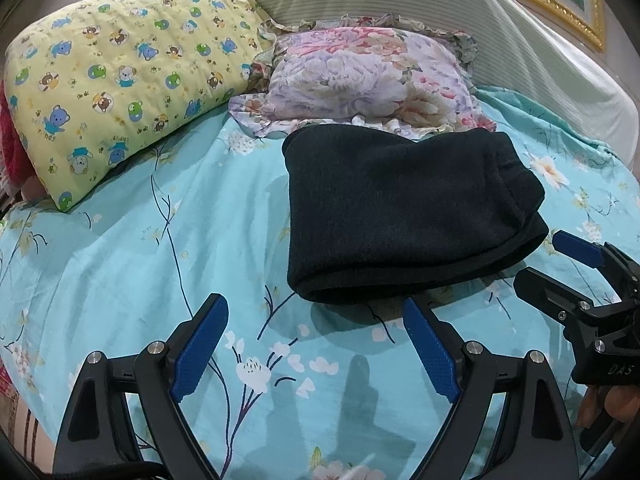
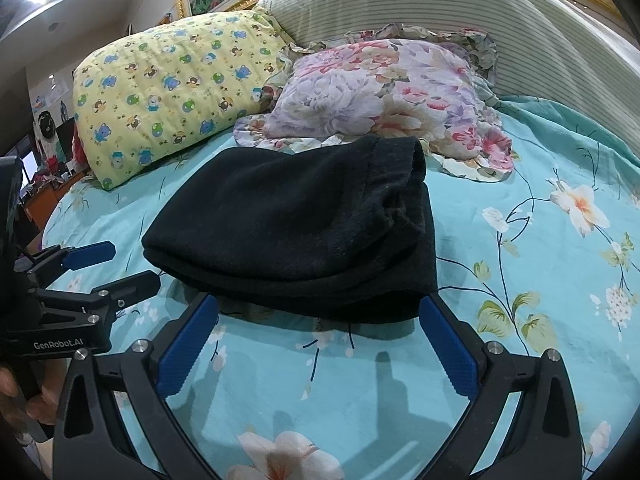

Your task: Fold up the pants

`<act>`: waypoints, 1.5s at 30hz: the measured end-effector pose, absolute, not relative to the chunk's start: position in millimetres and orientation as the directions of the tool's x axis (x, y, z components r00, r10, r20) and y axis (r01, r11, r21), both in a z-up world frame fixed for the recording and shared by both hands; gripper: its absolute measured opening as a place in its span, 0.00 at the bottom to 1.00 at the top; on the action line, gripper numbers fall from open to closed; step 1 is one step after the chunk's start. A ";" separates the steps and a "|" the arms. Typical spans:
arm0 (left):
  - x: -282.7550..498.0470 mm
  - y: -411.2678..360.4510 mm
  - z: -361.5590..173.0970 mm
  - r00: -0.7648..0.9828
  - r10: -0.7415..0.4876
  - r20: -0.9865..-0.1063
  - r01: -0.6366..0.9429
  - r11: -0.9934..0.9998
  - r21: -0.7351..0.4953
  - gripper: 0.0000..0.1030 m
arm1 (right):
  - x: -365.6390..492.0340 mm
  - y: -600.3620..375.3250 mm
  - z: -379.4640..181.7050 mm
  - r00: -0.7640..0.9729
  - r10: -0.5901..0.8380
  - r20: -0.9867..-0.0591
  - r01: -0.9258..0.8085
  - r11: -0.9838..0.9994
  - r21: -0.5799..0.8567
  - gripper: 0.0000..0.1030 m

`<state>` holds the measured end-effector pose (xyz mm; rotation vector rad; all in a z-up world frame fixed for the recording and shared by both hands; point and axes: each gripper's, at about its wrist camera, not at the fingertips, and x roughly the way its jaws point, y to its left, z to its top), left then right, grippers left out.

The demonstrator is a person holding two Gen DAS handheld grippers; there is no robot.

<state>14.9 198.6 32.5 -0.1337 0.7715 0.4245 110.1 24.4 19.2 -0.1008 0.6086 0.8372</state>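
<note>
presently, findings as observed:
left gripper [image 1: 316,344]: jaws spread wide, nothing between them; both blue pads hang above the bedsheet, just short of the near fold of the pants. also seen from the right wrist view at the left edge [image 2: 120,264], fingers parted, clear of the cloth.
right gripper [image 2: 318,340]: jaws spread wide, holding nothing; blue pads flank the near edge of the pants, the right fingertip beside the bundle's near right corner; contact cannot be told. seen from the left wrist view at the right edge [image 1: 556,260], fingers apart, beside the right end of the bundle.
hand [image 1: 608,404]: part of a hand shows on the right gripper's handle; another at the lower left of the right wrist view.
pants [image 1: 408,216]: black, folded into a compact stacked bundle, lying flat on the bedsheet; rounded fold faces the grippers, gathered layered edges at the right end. far edge touches or overlaps the floral pillow's frill.
bedsheet [image 1: 160,272]: turquoise with white blossoms and dark branches; gripper shadows fall on it below the pants.
floral pillow [image 1: 368,76]: pink and lilac print, ruffled border, directly behind the pants.
yellow pillow [image 1: 120,84]: bear print, lying to the left of the floral pillow, apart from the pants.
striped bolster [image 1: 440,12]: pale, behind both pillows.
picture frame [image 1: 560,4]: gilt, on the wall beyond.
</note>
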 end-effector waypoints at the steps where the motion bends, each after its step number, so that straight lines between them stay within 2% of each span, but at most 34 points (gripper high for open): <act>1: 15.0 198.4 31.8 0.636 0.324 -0.700 -0.420 0.907 0.038 0.87 | 109.6 24.9 19.2 0.512 0.666 -0.543 -0.723 0.675 0.146 0.98; 45: 10.2 193.0 39.2 0.680 0.322 -0.659 -0.412 0.911 0.020 0.87 | 111.5 18.6 25.5 0.553 0.670 -0.495 -0.714 0.687 0.134 0.99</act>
